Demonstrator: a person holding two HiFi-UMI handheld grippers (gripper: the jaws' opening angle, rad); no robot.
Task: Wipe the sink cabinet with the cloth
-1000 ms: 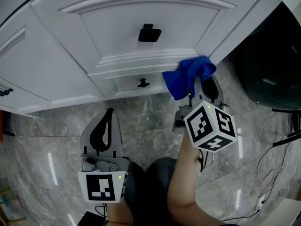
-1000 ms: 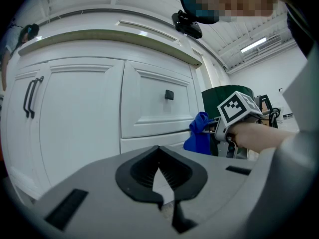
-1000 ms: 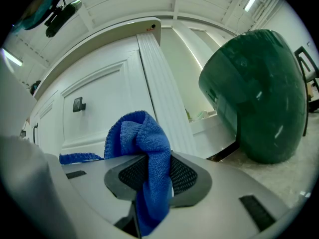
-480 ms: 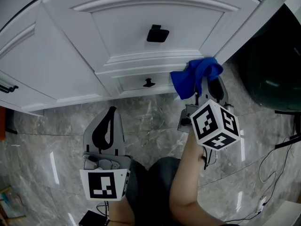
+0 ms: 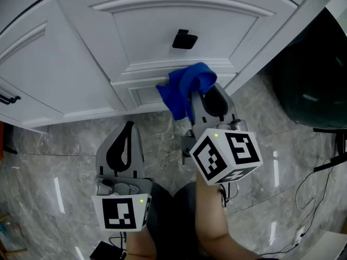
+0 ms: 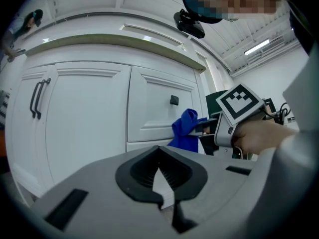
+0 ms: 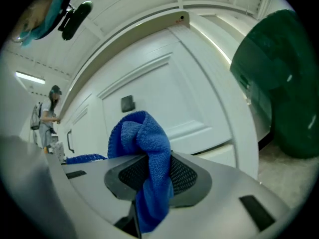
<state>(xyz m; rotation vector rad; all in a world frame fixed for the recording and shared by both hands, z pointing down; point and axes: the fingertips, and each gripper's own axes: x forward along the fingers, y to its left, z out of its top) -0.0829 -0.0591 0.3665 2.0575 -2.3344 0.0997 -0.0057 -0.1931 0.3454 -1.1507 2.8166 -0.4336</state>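
**— What changed?**
— Leftward goes my right tool [image 5: 205, 95] since a moment ago. It carries the blue cloth [image 5: 181, 91] along the sink cabinet [image 5: 81, 64], and the cloth now lies below the black handle [image 5: 184, 39].

**— And the grip?**
— Clamped on the cloth, which lies against the white lower panel. My left tool [image 5: 126, 130] hangs over the marble floor [image 5: 49, 156], jaws together, empty.

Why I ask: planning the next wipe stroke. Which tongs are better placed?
Right. The right tongs are shut on the blue cloth at the sink cabinet; the left tongs are shut, empty, back over the floor.
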